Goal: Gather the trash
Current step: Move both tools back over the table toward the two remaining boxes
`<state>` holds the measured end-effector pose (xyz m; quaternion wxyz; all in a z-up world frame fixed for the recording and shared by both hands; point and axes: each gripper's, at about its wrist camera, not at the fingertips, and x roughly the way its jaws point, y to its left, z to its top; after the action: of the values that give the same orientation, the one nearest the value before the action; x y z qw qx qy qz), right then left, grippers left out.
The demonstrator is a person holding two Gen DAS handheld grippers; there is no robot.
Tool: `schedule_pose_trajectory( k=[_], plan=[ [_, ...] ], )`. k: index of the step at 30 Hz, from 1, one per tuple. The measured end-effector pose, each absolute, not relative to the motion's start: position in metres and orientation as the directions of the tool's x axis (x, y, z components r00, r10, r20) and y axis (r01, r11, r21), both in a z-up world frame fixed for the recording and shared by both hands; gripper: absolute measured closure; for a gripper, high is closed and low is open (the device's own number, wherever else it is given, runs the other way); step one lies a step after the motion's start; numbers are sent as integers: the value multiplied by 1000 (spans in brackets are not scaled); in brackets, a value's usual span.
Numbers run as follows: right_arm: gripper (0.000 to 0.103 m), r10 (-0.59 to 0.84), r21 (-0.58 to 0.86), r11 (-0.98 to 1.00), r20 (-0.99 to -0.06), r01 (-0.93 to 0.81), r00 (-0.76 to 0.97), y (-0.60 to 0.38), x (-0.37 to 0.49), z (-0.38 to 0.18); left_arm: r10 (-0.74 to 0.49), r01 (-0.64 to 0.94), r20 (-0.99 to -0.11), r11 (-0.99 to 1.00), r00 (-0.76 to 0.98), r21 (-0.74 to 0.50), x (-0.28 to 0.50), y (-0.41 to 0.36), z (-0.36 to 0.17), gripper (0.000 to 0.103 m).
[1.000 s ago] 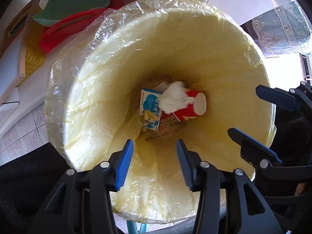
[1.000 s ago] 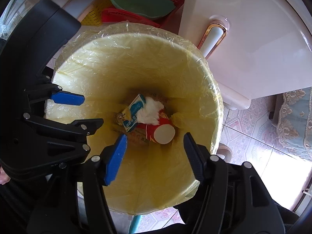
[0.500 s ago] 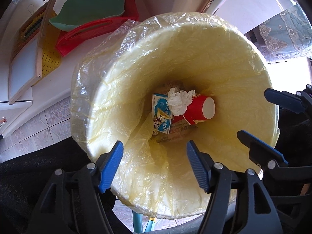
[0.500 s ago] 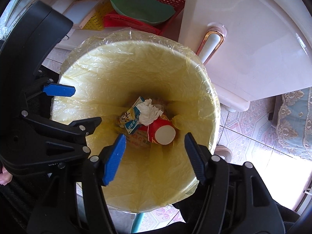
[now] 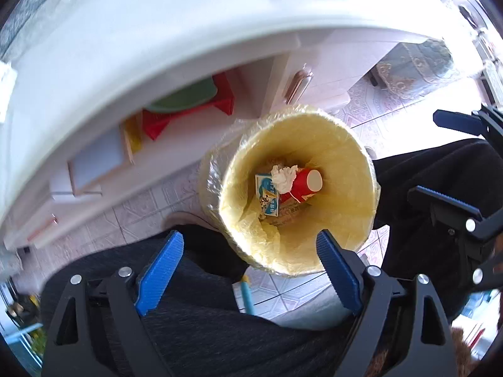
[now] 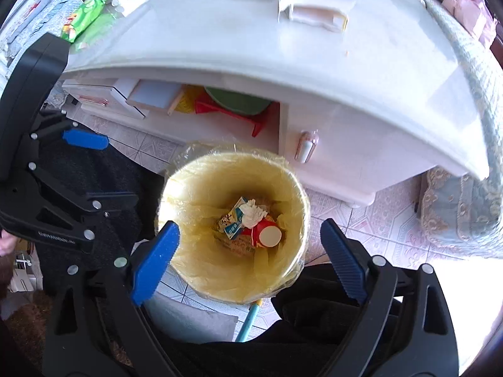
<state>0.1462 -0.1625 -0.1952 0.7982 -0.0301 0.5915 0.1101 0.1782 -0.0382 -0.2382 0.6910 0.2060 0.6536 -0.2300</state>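
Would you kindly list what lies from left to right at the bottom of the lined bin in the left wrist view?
Inside the yellow-lined trash bin: blue-and-white printed carton → crumpled white tissue → red paper cup lying on its side, white base facing the camera.

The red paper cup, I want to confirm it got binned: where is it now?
In both wrist views the red paper cup lies on its side at the bottom of the yellow-lined bin, beside the crumpled tissue and blue carton.

Got both tongs wide apart and empty right now, left tongs (image 5: 250, 260) and right tongs (image 6: 250, 251) side by side, pointing down.
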Motion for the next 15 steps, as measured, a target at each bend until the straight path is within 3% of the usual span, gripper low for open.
schedule_pose_trajectory(
  k=[4,11,15],
  plan=[
    [9,175,95,967,-922,-237,346,-169,157,-126,-35,692,-984,716,172,95,197,-40,-150,13],
    [6,228,121,959,-868,-257,441,-184,189,-28,-115,779,-981,625,157,52,248,-51,-26,11],
    [6,200,78,961,-860,-266,470,-187,211,2,-101,825,-973,552,205,117,269,-64,14,10]
  ],
)
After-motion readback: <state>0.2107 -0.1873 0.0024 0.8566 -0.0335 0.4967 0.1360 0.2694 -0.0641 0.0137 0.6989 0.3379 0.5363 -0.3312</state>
